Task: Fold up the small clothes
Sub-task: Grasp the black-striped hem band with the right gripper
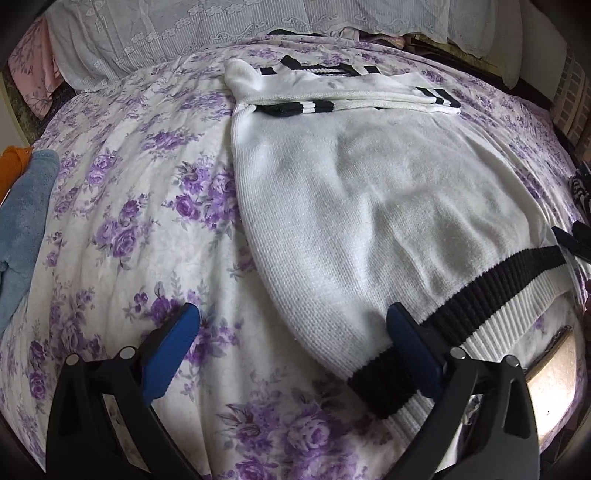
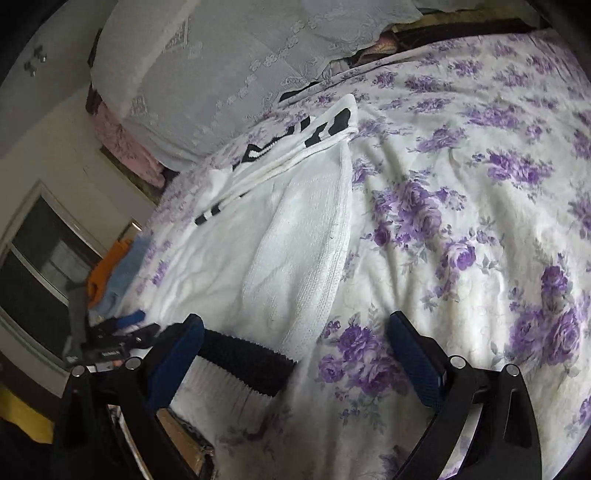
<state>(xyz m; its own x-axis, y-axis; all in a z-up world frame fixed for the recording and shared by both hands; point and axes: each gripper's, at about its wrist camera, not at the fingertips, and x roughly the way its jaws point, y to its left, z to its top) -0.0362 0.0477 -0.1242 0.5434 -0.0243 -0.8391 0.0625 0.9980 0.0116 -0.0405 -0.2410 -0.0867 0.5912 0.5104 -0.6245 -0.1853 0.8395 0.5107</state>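
Observation:
A white knit sweater (image 1: 369,192) with a black and white ribbed hem (image 1: 461,295) lies flat on the floral bed cover (image 1: 129,221). Its striped sleeves (image 1: 351,96) are folded across the top. My left gripper (image 1: 293,332) is open, its jaws straddling the sweater's left hem corner, just above the cloth. In the right wrist view the sweater (image 2: 288,240) runs up the middle-left. My right gripper (image 2: 295,347) is open over the sweater's right hem corner (image 2: 243,354). The left gripper (image 2: 122,328) shows at the far left there. Both hold nothing.
A lace-covered pillow (image 1: 184,33) lies at the head of the bed. A blue towel (image 1: 22,221) and an orange cloth (image 1: 14,158) lie at the left edge. The bed's near wooden edge (image 1: 554,369) shows under the hem. A window (image 2: 40,251) is at the left.

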